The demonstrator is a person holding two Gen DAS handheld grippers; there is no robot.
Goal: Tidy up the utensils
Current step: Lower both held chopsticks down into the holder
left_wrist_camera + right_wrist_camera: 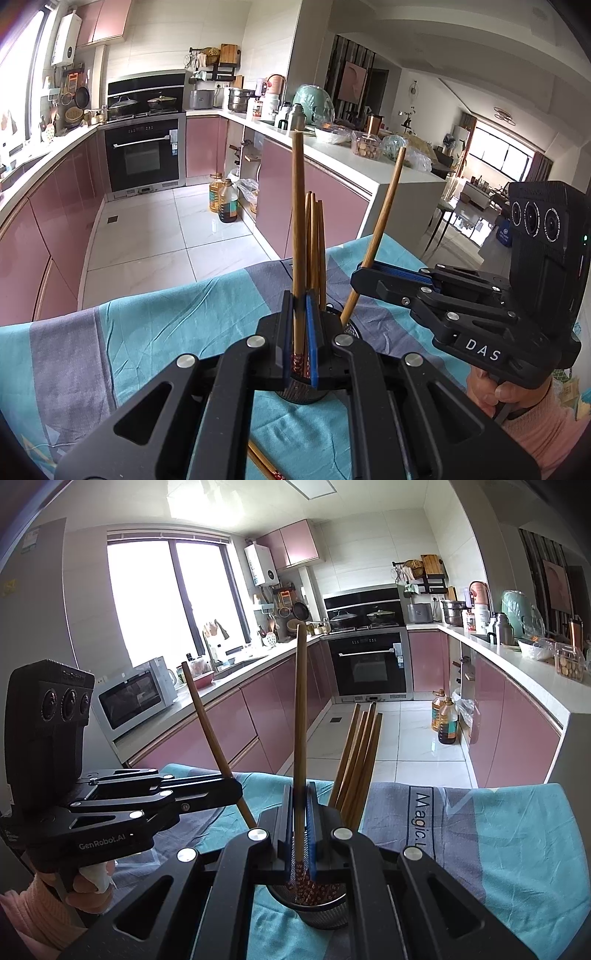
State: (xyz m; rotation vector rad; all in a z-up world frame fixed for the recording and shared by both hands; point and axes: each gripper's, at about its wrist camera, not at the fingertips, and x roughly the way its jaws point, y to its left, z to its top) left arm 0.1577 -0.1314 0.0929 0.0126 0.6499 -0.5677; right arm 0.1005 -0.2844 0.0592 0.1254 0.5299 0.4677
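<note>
Bright window [166, 602] glare, fisheye-warped edges

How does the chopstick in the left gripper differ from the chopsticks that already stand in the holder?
The left gripper clamps its chopstick between shut jaws, while the bunch stands free in the holder. The gripped chopstick is single; the bunch has about four. Its top reaches higher than the bunch. Both are slim brown sticks.

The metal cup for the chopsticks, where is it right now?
The cup stands on the striped cloth, low in the middle of both wrist views, just beyond the left gripper and right gripper, with chopsticks standing in it.
</note>
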